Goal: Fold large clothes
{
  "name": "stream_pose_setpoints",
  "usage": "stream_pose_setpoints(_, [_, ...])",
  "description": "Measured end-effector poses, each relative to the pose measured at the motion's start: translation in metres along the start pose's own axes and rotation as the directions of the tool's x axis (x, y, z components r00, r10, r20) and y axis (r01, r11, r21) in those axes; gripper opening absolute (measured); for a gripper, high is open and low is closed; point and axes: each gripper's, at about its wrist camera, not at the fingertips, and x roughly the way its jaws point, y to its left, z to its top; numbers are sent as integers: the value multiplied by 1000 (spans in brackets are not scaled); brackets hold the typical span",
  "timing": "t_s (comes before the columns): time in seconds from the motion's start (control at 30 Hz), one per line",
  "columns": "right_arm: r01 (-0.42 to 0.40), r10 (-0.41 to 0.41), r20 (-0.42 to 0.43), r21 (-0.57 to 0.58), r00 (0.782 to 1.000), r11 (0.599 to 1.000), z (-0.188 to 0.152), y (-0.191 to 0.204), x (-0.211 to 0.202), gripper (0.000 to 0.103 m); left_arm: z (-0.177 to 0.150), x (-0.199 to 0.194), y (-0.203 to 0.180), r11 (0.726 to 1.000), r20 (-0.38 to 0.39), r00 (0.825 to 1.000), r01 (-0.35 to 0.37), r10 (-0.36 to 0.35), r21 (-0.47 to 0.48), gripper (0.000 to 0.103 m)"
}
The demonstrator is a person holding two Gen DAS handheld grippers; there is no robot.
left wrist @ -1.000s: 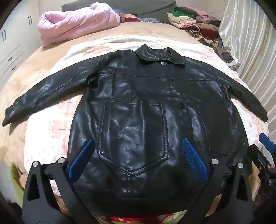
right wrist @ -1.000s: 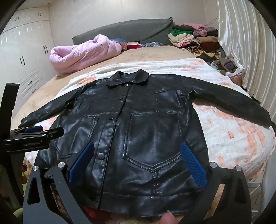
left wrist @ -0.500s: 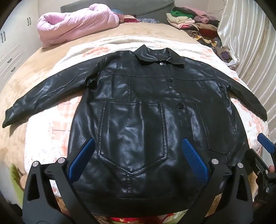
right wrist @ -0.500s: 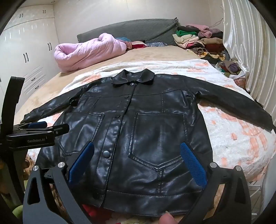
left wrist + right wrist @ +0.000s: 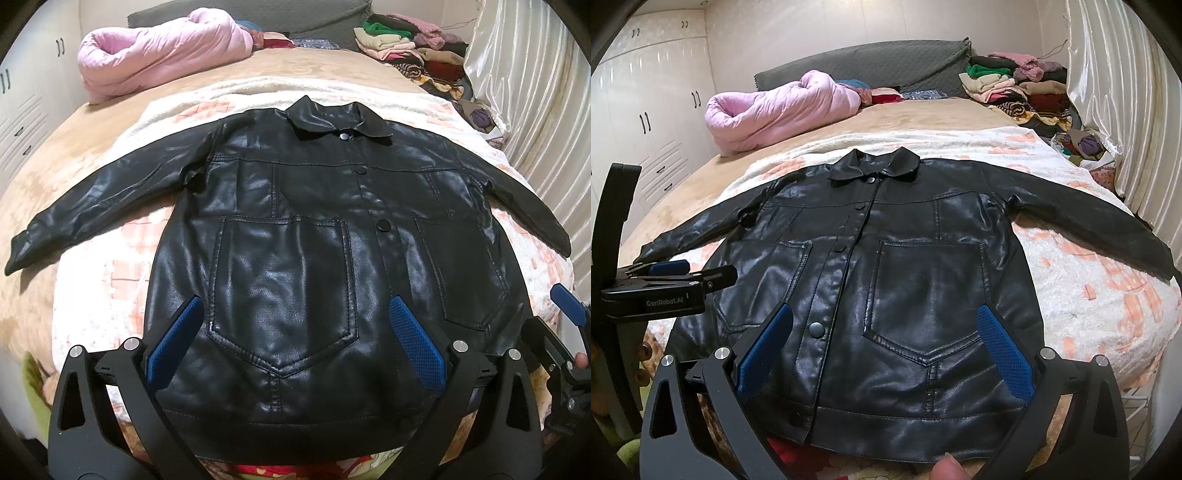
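Now the black jacket (image 5: 295, 266) lies flat on the bed (image 5: 92, 155). It looks thick, smooth and slippery. Both grippers, left (image 5: 295, 343) and right (image 5: 882, 343), hang open near its hem (image 5: 905, 432). Grab a sleeve (image 5: 92, 210).

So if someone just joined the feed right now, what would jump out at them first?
The black leather jacket spread flat and buttoned on the white blanket, both sleeves stretched out sideways, fills the middle of both views. Both grippers, left and right, hang open near its hem, gripping nothing. Behind, a rolled pink quilt lies at the head of the bed, with a pile of clothes in the far right corner.
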Motion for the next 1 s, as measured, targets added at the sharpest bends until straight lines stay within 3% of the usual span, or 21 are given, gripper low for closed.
stream_pose_setpoints(1.0, [-12, 13, 7, -21, 1000, 1000, 0, 7, -1, 99, -1, -7, 2, 1000, 16, 1000, 4, -4, 15, 94])
